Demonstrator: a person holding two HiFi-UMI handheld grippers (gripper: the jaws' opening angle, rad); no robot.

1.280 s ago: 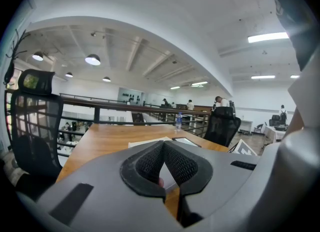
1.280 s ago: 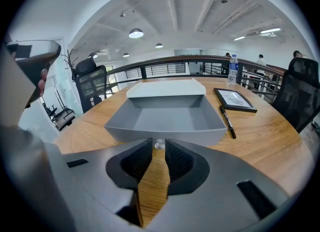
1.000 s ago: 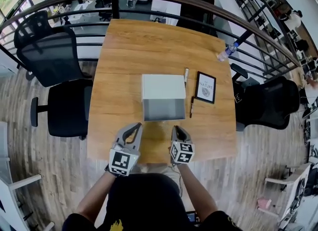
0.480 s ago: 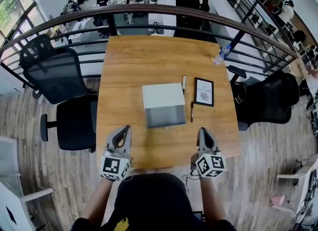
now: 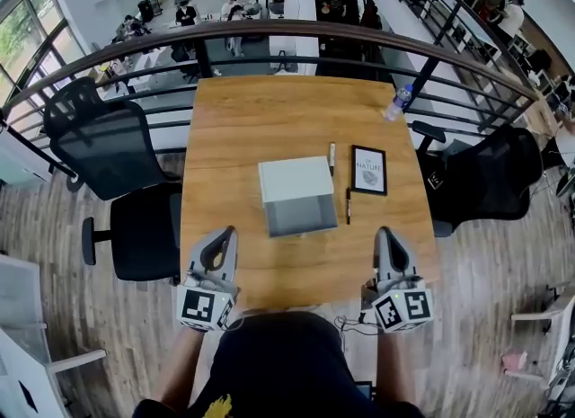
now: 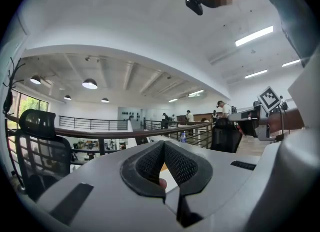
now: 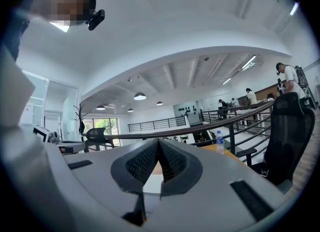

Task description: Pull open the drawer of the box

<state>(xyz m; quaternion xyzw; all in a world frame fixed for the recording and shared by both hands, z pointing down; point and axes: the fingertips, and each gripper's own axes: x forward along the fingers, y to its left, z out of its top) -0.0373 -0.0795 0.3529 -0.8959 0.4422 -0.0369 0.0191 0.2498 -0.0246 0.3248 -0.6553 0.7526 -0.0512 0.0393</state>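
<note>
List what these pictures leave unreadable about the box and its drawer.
- Any handle on the box: head view, too small to see.
- Box in the two gripper views: almost wholly hidden behind the left tool and right tool themselves.
- Print on the framed card: head view, too small.

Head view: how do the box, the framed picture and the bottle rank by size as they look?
1. box
2. framed picture
3. bottle, though it lies farther from the camera, which may make it look smaller than it is.
</note>
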